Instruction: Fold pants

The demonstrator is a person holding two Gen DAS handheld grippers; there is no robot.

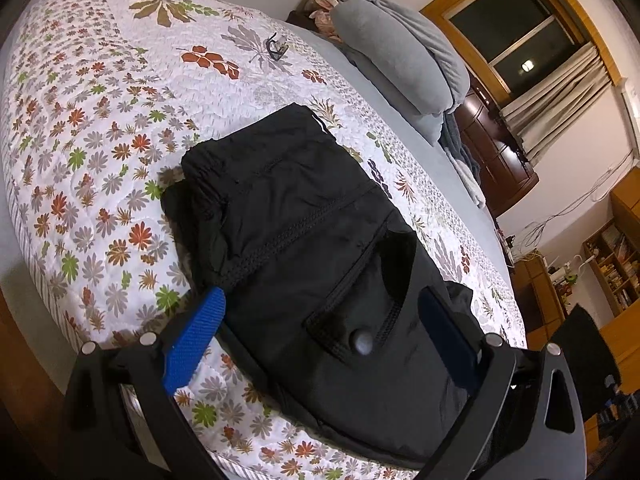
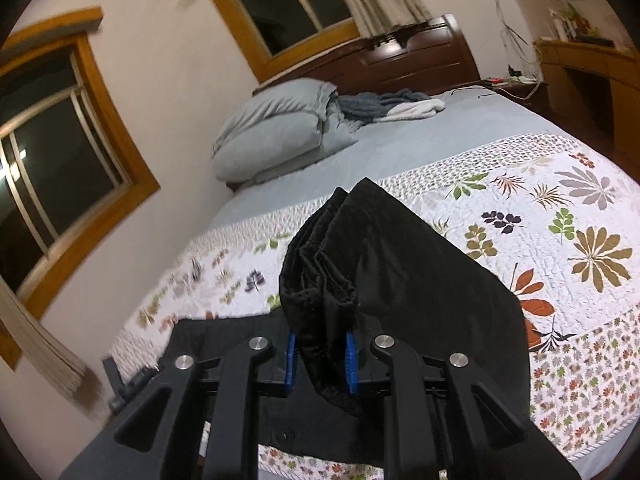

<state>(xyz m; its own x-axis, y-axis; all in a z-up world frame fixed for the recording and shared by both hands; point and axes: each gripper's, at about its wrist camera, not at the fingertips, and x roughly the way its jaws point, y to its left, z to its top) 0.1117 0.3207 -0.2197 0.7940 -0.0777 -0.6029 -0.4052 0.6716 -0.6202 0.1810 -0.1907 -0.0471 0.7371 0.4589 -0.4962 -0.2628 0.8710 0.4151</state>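
Note:
Black pants (image 1: 304, 216) lie folded on the floral quilt (image 1: 92, 152) of a bed. My left gripper (image 1: 320, 312) is open, its blue fingers (image 1: 196, 336) straddling the near end of the pants, low over the cloth by a pocket with a grey button (image 1: 362, 342). My right gripper (image 2: 320, 356) is shut on a bunched stack of the pants' layers (image 2: 332, 280) and holds that end lifted above the quilt (image 2: 560, 240); the rest of the pants drape down to the right (image 2: 440, 300).
A pair of glasses (image 1: 276, 48) lies on the quilt beyond the pants. Grey pillows (image 1: 400, 52) and folded blankets (image 2: 380, 104) sit at the dark wooden headboard (image 2: 420, 60). Windows, curtains, shelves and a desk stand around the bed.

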